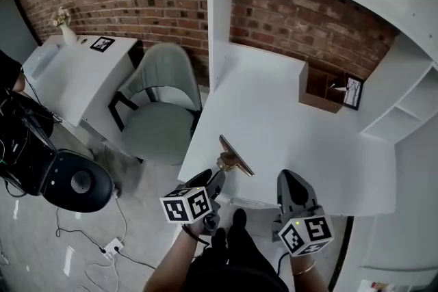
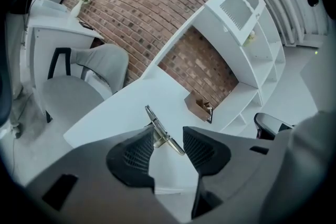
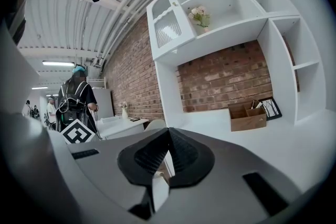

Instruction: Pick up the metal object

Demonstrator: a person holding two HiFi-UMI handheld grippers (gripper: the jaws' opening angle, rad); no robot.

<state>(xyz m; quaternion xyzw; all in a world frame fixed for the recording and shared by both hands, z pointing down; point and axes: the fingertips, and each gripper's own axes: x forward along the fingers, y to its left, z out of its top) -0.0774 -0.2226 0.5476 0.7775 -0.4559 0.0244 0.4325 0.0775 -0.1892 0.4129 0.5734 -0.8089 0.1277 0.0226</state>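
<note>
Resting on the white table (image 1: 294,126) near its front edge, the metal object (image 1: 235,156) sat between the spread jaws of the left claw (image 2: 168,136), whose pads did not press on it. Right claw (image 3: 168,132) hovered near, at the table edge, jaws closed together on nothing.

Metal object (image 1: 236,158) near desk (image 1: 274,113) front edge; box (image 1: 320,88) behind.
</note>
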